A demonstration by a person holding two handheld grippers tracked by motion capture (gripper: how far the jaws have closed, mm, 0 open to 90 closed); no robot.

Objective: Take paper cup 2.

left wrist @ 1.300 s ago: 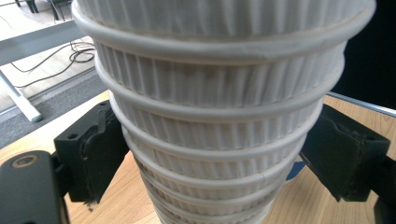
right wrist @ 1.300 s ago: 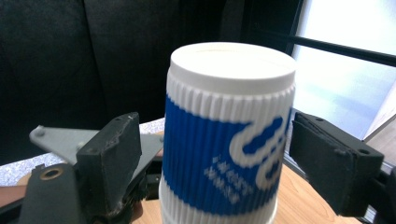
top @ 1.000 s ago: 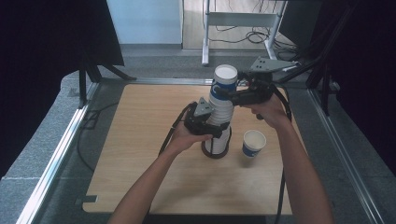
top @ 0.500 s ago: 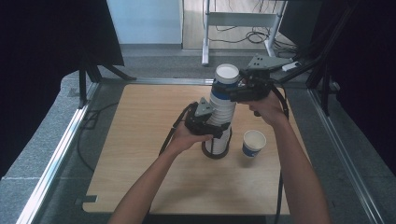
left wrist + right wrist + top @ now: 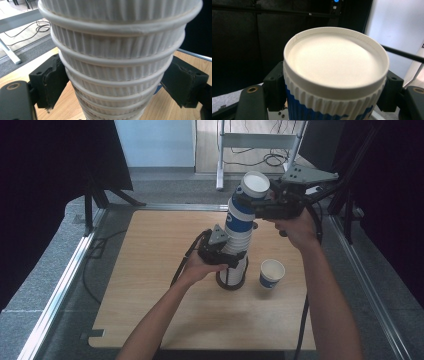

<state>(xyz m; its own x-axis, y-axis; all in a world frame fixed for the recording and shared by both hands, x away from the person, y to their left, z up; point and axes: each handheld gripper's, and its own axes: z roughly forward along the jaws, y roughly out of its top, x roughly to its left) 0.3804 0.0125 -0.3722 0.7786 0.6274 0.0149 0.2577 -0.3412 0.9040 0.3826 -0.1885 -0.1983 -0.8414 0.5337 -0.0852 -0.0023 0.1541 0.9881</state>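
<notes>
A tall stack of ribbed white paper cups (image 5: 236,239) stands upside down on the wooden table (image 5: 150,270), its foot in a black ring (image 5: 230,283). My left gripper (image 5: 227,257) is shut on the lower stack (image 5: 115,62), with a pad (image 5: 51,80) pressed against each side. The top cup (image 5: 248,195), white with a blue band, sits raised above the rest. My right gripper (image 5: 260,200) has just been closing on it and now grips it below its upturned base (image 5: 335,67).
A single upright cup (image 5: 271,273), white and blue, stands on the table right of the stack. A metal rail (image 5: 65,280) runs along the table's left side. Black curtains and a white frame (image 5: 260,140) stand beyond the far edge.
My right gripper has risen with the top cup, drawing it up off the stack. The left hand and the lower stack have stayed put.
</notes>
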